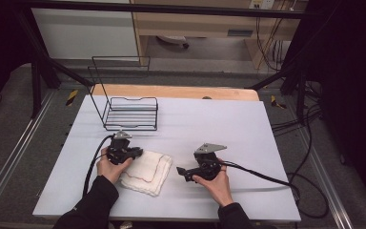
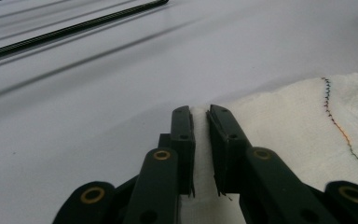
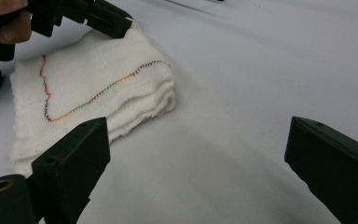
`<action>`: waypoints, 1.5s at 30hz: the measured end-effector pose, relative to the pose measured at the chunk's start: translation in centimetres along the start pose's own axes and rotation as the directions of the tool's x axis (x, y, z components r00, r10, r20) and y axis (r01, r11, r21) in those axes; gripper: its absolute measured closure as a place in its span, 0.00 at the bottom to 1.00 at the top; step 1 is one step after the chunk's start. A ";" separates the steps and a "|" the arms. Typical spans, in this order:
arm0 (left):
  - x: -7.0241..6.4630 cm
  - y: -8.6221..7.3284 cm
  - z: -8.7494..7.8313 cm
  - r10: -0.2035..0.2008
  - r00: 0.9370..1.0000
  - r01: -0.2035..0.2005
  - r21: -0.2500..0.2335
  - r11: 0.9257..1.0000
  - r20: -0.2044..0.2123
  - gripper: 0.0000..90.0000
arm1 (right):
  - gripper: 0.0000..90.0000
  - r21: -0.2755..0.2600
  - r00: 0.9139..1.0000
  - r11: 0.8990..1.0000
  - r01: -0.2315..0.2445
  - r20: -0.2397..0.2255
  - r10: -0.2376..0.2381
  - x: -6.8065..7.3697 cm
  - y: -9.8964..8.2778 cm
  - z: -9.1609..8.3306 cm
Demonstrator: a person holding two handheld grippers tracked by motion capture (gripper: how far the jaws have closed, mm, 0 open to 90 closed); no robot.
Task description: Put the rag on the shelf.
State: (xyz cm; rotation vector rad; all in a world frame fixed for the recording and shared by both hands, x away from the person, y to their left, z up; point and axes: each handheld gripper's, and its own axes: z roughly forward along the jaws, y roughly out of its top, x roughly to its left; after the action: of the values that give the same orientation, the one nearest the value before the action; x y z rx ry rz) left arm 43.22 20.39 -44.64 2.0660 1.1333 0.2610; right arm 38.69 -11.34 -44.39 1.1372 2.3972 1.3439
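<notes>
Looking down from the high view, a folded white cloth (image 1: 146, 171) lies on the pale table (image 1: 248, 138) between the two hands, nearer the left one. The left gripper (image 1: 134, 153) rests on the cloth's upper left corner, and the right gripper (image 1: 180, 170) sits just beside the cloth's right edge, apart from it. A black wire rack (image 1: 129, 113) stands farther back on the table, behind the left gripper.

The left gripper view brings out what the high view cannot: the jaws are drawn close together with a strip of the cloth (image 2: 279, 126) showing in the narrow gap between them, pinching its edge. It also shows a line of multicoloured stitching running down the fabric. The right gripper view shows its own jaws spread wide over bare table, empty, with the cloth (image 3: 98, 93) ahead to the left and the left gripper (image 3: 116, 25) biting its far corner.

The cloth's lower edge is cut off behind the jaws in the left gripper view, and how many layers are caught there is hard to make out.

In the high view the cloth's long axis runs diagonally, from upper left down to lower right.
</notes>
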 end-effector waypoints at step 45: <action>0.0 -0.3 0.1 0.058 0.998 -0.058 -0.018 0.998 -0.004 0.88 | 0.71 0.054 0.995 0.994 -0.095 0.046 0.092 2.0 2.5 6.5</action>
State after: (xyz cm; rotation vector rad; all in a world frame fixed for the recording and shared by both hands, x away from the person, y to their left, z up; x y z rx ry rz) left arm 43.13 20.43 -44.94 2.0857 1.0701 0.3026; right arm 41.74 -4.88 -45.78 1.2947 2.3931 1.2717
